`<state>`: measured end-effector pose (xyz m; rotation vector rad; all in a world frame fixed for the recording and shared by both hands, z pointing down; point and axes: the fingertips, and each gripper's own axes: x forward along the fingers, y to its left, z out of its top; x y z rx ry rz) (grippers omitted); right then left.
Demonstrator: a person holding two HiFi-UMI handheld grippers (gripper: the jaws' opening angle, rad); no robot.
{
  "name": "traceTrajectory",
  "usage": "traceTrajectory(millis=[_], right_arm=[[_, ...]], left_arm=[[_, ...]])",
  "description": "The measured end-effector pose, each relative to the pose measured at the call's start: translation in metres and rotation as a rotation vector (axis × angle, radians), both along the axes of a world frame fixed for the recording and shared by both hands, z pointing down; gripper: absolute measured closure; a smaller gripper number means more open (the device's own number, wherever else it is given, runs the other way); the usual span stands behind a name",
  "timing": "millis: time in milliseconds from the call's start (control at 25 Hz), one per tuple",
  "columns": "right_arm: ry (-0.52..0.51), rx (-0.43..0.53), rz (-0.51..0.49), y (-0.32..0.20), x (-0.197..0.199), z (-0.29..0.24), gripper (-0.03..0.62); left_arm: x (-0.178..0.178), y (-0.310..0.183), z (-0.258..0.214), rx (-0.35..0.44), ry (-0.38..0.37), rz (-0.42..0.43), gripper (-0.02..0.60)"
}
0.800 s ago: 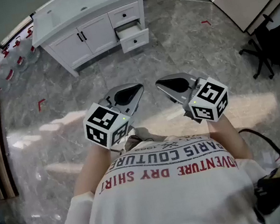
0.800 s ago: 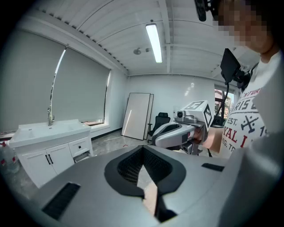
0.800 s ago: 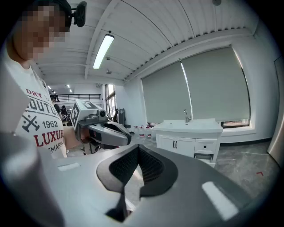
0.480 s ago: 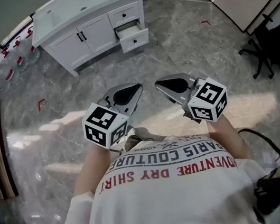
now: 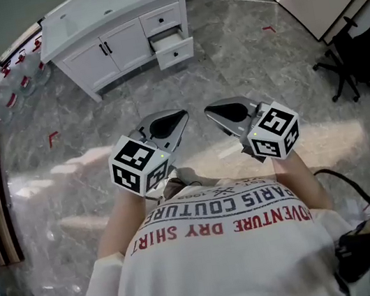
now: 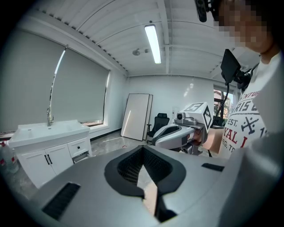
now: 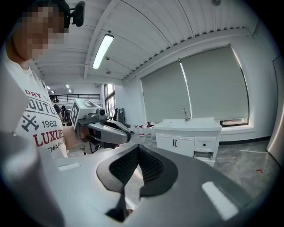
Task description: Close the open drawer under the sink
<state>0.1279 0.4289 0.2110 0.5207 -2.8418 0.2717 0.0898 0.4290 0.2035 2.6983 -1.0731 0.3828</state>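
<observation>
Left tongs (image 5: 178, 118) and right tongs (image 5: 215, 111) are hovering pinched together, empty; the open drawer (image 5: 170, 40) is standing far off at twelve o'clock.

Grey stone floor (image 5: 228, 72) bears the sink cabinet (image 5: 126, 44).

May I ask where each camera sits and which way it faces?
Head view: on the head, steeply down at floor and vanity; shows shirt, forearms, left tool, right tool.
Left gripper view: on left tool, facing right tool, shirt, vanity.
Right gripper view: on right tool, facing vanity, left tool, shirt.
Shared: the open drawer.
</observation>
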Motion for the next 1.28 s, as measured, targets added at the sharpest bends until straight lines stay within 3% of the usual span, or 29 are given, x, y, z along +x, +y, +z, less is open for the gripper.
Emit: traceTrajectory(millis=[600, 1280], right_arm=[[-0.032, -0.015, 0.006, 0.006, 0.008, -0.002, 0.592], [-0.043, -0.022, -0.009, -0.018, 0.014, 0.001, 0.592]], left_arm=[[0.009, 0.006, -0.001, 0.001, -0.001, 0.001, 0.58], [0.017, -0.02, 0.007, -0.014, -0.016, 0.008, 0.58]])
